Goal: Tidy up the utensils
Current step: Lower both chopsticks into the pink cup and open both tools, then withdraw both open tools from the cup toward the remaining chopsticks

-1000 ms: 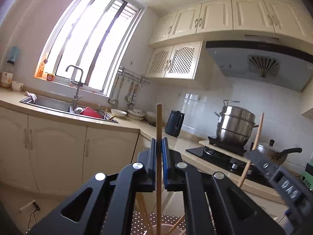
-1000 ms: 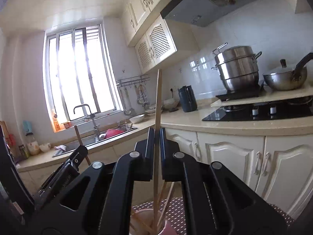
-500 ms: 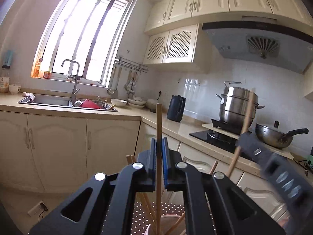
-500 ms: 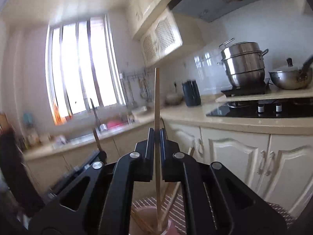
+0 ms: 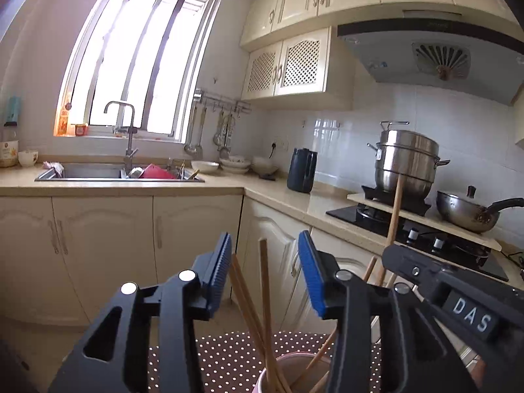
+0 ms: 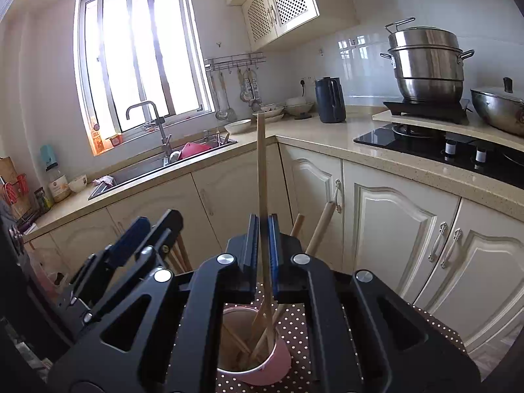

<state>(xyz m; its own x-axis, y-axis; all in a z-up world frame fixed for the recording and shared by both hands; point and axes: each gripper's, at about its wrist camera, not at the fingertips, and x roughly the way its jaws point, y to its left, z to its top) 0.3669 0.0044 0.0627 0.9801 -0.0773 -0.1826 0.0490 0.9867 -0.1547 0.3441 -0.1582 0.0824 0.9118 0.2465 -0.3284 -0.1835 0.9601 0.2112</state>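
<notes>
A pink cup [image 6: 278,358] holding several wooden chopsticks stands on a brown dotted cloth [image 6: 296,326]. My left gripper [image 5: 264,240] hovers just above the cup [image 5: 288,358], its jaws opening. The loose chopsticks [image 5: 264,281] rise between the blue pads [image 5: 308,271] and touch neither. My right gripper [image 6: 263,221] is over the cup with one long chopstick [image 6: 261,163] between its jaws. They are opening, a thin gap shows beside the stick, and its lower end rests inside the cup. The left wrist view shows that stick [image 5: 393,216] at the right.
Cream cabinets [image 6: 393,229] and a beige counter [image 6: 327,131] wrap around the corner close behind the cup. On it are a sink [image 5: 98,172], a dark kettle [image 6: 330,100], a hob with a steel pot [image 6: 425,65] and a wok [image 5: 468,209].
The left jaws have sprung apart and their chopstick has dropped into the cup. The right gripper has tilted and sunk toward the cup, and its jaws have parted slightly around the stick.
</notes>
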